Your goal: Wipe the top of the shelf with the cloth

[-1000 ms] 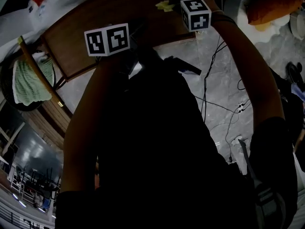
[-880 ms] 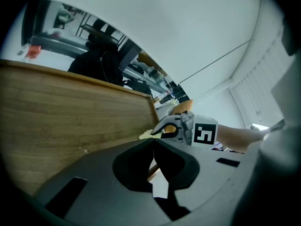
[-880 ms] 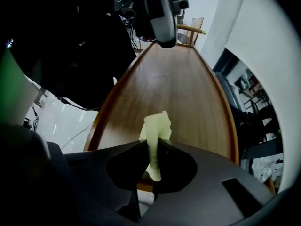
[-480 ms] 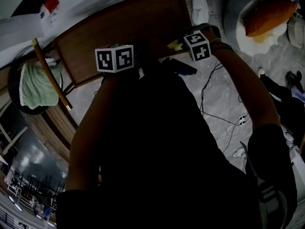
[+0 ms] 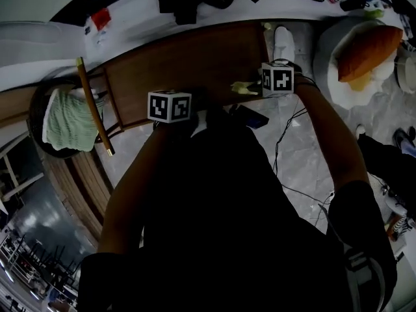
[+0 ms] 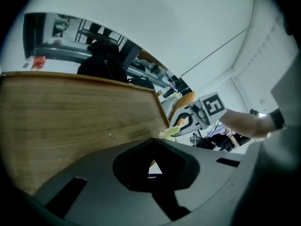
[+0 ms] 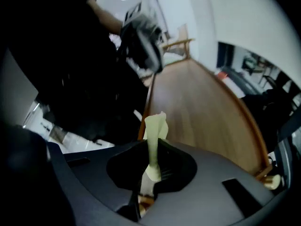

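Over the near edge of the shelf (image 5: 188,60) we see both grippers held side by side. At the shelf's right end, the right gripper (image 7: 153,147) pinches a pale yellow-green cloth (image 7: 154,131). The cloth is clamped between the jaws and a folded strip of it sticks out past the tips. From the head view the cloth (image 5: 242,88) sits right at the near edge of the brown wooden top, just beside the right gripper's marker cube. We can't tell if it touches the wood.

Toward the middle of the same near edge, the left gripper (image 6: 152,140) has its jaws pressed together with nothing between them. Its view looks low across the wood grain of the shelf top.

Left of the shelf we note a round basket (image 5: 39,106) with a green towel (image 5: 65,122) in it. A wooden stick (image 5: 94,106) leans between the basket and the shelf. Right of the shelf, an orange cushion (image 5: 367,47) lies on a white round seat (image 5: 325,51). Below the shelf's right end, cables (image 5: 292,155) trail over the pale floor.
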### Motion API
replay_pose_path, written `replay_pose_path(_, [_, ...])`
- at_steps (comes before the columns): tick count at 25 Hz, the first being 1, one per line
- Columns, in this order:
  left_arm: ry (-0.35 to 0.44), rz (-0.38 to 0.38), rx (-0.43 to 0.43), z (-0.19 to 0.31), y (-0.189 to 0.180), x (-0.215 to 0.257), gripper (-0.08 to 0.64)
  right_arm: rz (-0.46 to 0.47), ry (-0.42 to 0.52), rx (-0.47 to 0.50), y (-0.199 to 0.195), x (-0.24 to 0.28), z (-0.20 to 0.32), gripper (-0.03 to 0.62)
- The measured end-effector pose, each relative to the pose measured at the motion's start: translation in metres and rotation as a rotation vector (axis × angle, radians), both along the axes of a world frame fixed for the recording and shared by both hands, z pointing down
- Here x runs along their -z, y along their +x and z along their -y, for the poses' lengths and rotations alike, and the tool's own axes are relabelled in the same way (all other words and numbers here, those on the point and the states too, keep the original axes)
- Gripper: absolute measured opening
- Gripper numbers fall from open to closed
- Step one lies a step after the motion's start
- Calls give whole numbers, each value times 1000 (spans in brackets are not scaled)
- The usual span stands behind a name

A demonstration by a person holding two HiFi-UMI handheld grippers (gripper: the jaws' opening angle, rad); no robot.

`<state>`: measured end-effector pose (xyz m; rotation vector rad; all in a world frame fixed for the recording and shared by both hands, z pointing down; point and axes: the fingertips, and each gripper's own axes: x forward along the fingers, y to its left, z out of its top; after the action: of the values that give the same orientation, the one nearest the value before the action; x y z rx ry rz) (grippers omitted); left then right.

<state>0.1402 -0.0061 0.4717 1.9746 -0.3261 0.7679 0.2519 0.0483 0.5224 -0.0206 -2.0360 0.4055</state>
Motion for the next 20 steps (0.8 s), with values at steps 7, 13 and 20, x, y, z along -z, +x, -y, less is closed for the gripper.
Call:
replay_pose_path(7, [133,-274,60,31,1,86,11,527,302,-364,-62,172,84,41])
replay_pose_path(13, [267,-650,12,19,-23,200,11,999,396,-650,-67,309,79,40])
replay_pose_path(20, [416,-855,-7,-34,-95,288,11,1195,498,-730,-88,387,-6,40])
